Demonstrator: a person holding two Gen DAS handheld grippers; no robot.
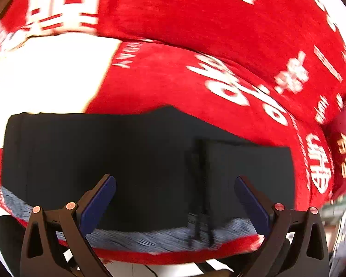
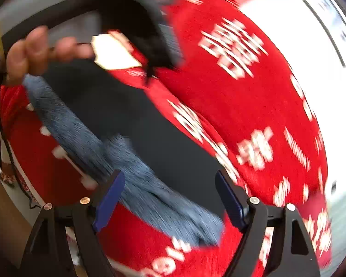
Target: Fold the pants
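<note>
Two tools, both with blue-padded fingers spread apart, nothing between them. Left tool hangs over the dark navy folded pants, which lie flat on the red plush cloth with white lettering that covers the tabletop. In the left wrist view the pants fill the middle, from 9 o'clock to 3 o'clock; a grey-blue ribbed waistband runs along their near edge at 6 o'clock, just past the fingertips. A second folded layer shows as a darker rectangle toward 3 o'clock, with a thin black drawstring running down over it to the waistband. Cloth has a plain white patch at 10 o'clock, touching the pants' far left corner.

Right wrist view is motion-blurred. Right tool sits low over the same pants, which run diagonally from 10 o'clock to 5 o'clock on the red cloth. Waistband lies along their left edge and passes between the open fingers; cannot tell whether the pads touch it. At 10 o'clock a bare human hand grips the black handle of the other tool, blurred. Dark fabric bunch at 12 o'clock, too smeared to identify.
</note>
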